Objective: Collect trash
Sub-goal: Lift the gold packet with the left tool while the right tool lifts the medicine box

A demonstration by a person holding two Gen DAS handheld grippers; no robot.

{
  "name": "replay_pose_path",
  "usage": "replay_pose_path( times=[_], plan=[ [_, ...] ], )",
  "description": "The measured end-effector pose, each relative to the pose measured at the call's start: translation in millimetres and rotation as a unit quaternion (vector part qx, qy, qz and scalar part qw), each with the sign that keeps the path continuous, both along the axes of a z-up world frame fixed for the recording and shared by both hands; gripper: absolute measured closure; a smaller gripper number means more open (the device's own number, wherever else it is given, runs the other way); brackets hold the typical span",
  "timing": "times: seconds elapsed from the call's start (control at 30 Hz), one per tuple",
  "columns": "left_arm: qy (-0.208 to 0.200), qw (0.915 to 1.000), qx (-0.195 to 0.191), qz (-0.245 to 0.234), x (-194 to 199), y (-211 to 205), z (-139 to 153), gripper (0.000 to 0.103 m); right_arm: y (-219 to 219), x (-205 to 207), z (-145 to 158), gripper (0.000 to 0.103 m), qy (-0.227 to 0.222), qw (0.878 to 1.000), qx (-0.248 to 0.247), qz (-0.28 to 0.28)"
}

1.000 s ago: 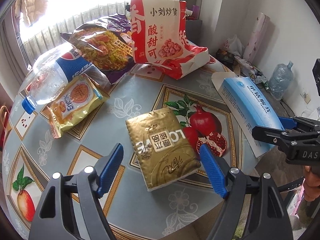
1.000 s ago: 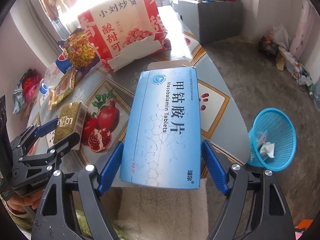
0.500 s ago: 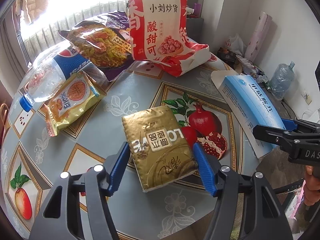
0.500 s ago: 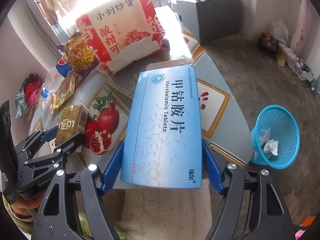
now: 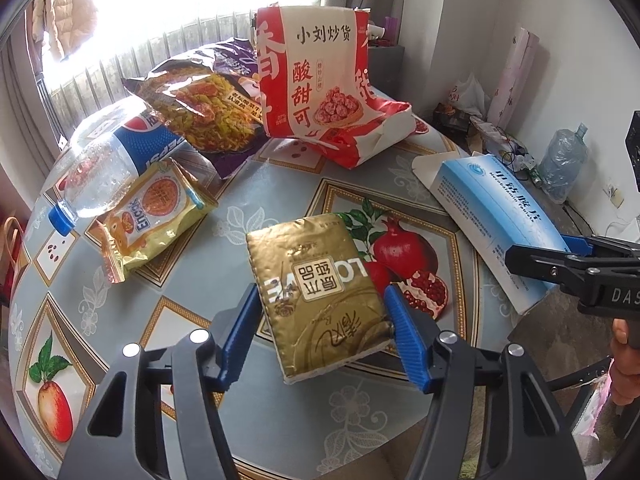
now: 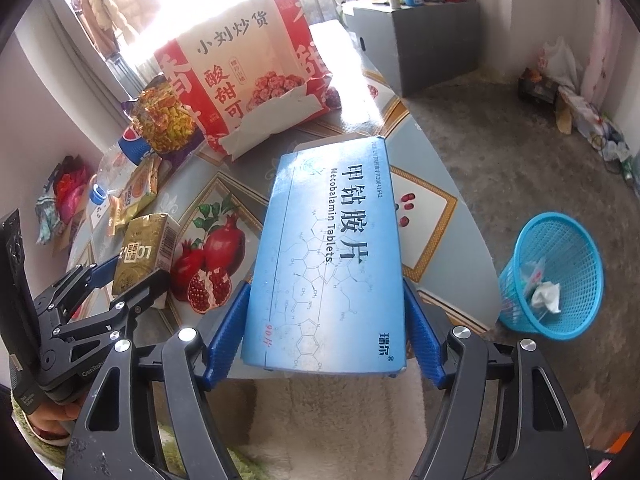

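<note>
The left gripper (image 5: 322, 334) has just closed onto the gold foil packet (image 5: 316, 292) between its fingers, the right gripper (image 6: 326, 330) onto the flat blue cardboard tablet box (image 6: 332, 264); neither has reached the blue mesh basket (image 6: 556, 276) beyond the right fingers, and wrappers remain on the table.

frames: black plastic, triangular cut-outs
fingers (image 5: 406, 340): blue ribbed pads
screws (image 6: 187, 334): round, silver
markings: white "DAS" lettering (image 5: 622, 296)

Our right tool (image 6: 324, 332) clamping the blue tablet box (image 6: 330, 256) at frame centre, jaws just closed, our blue basket (image 6: 556, 276) at right, our gold packet (image 6: 146, 254) at left
</note>
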State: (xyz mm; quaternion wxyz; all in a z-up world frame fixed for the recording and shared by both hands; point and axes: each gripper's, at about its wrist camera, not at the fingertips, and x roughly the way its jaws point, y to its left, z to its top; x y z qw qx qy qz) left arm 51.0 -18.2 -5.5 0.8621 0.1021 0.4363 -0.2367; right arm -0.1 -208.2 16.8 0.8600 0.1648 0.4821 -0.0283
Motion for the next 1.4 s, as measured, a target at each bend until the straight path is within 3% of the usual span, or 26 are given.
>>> replay_pose_path(
  times=[0.3,0.9,1.4],
  plan=[
    [-0.007,0.9996,-0.025,-0.007,-1.5,5.3,6.3,0.042,1.4,-0.5,3.5,0.035,-0.004,1.0,-0.01,-0.004],
    [0.048,0.9987,-0.01,0.009,10.5,3.1,-12.2,0.039,3.3,3.1,-8.9,0.03,0.011,1.0,-0.004,-0.007],
    [0.041,0.999,-0.009,0.017,17.0,-0.1,-13.2,0.042,-3.0,4.9,-9.9,0.034,-0.001,1.0,0.014,-0.02]
  ],
)
